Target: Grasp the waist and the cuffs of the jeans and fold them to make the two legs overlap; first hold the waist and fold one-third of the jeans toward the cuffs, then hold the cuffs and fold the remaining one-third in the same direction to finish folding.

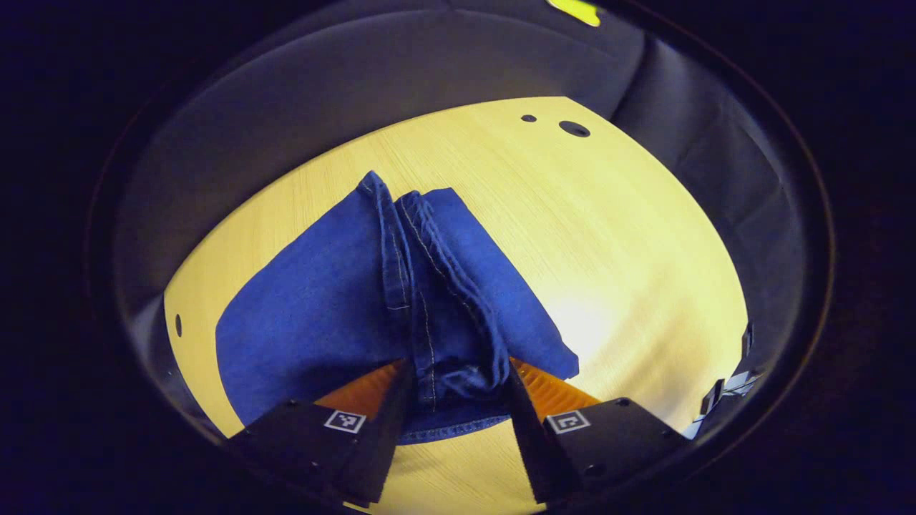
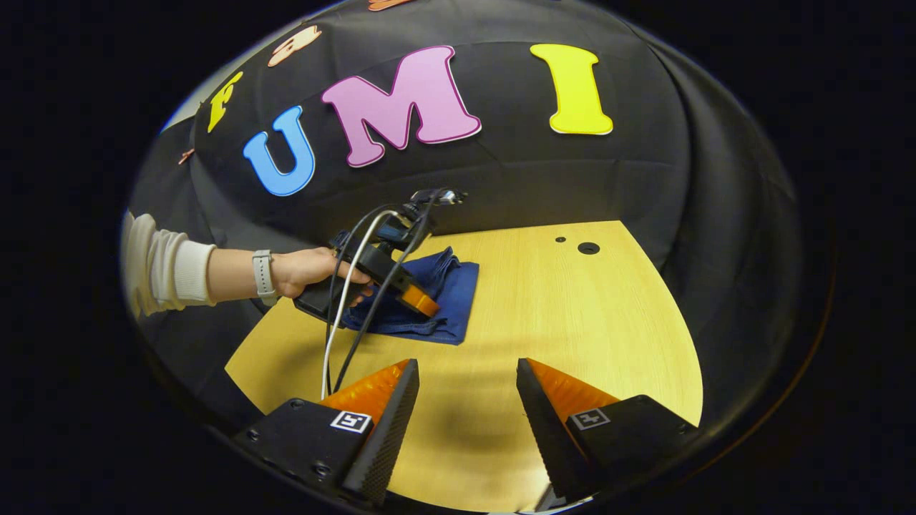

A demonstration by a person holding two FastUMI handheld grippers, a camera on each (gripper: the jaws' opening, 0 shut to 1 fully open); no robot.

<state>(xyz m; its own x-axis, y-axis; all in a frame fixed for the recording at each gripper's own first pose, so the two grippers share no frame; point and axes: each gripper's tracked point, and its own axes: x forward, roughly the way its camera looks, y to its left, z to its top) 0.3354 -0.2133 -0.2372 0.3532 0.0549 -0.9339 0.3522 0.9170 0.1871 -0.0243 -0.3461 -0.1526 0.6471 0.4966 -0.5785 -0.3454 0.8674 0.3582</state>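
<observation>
The left tool [image 1: 458, 400] has its fingers spread, with a bunched fold of the jeans [image 1: 322, 315] lying between them; whether both fingers press the cloth cannot be told. The jeans lie folded on the wooden bench [image 1: 608, 250]. The right tool [image 2: 465, 422] hangs spread and empty above the bench, well apart from the jeans, where a hand [image 2: 308, 270] holds the left tool.

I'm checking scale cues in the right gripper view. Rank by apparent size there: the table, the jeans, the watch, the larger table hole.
1. table
2. jeans
3. watch and larger table hole: they look alike, and the hole lies farther off, so unranked.
</observation>
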